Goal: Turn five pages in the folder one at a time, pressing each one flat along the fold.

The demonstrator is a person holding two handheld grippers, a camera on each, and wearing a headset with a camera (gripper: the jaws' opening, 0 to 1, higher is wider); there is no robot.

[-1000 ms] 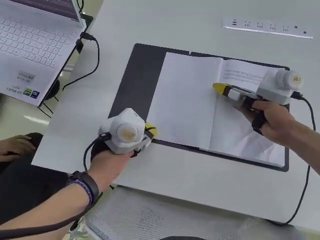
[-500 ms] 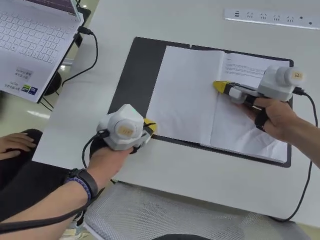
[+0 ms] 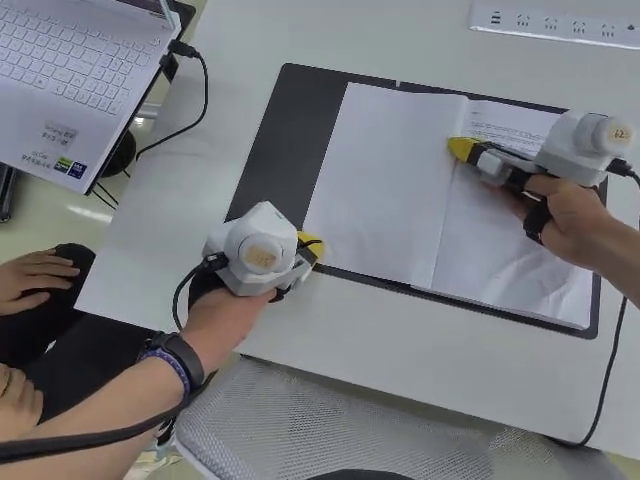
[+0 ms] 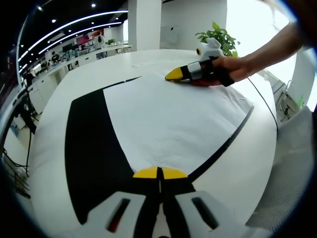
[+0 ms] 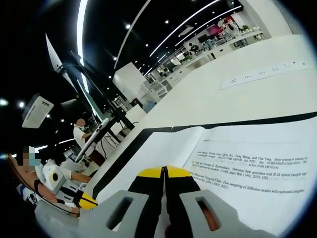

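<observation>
A black folder (image 3: 280, 140) lies open on the white table, with a blank white page (image 3: 385, 180) on its left half and a printed page (image 3: 515, 250) on the right. My right gripper (image 3: 458, 148) is shut, its yellow tips resting near the top of the fold between the two pages. In the right gripper view its tips (image 5: 164, 172) sit over the printed page (image 5: 257, 168). My left gripper (image 3: 312, 244) is shut and rests at the lower left corner of the blank page. In the left gripper view its tips (image 4: 159, 172) touch the page edge (image 4: 168, 119), and the right gripper (image 4: 173, 75) is seen beyond.
An open laptop (image 3: 70, 80) sits at the far left with a black cable (image 3: 195, 100) trailing toward the folder. A white power strip (image 3: 555, 22) lies along the table's far edge. A person's hand (image 3: 35, 275) rests on a lap below the table's left edge.
The right gripper stays at the fold near the top of the pages; the left gripper holds at the page corner. The head camera has shifted, so the whole scene slid right.
</observation>
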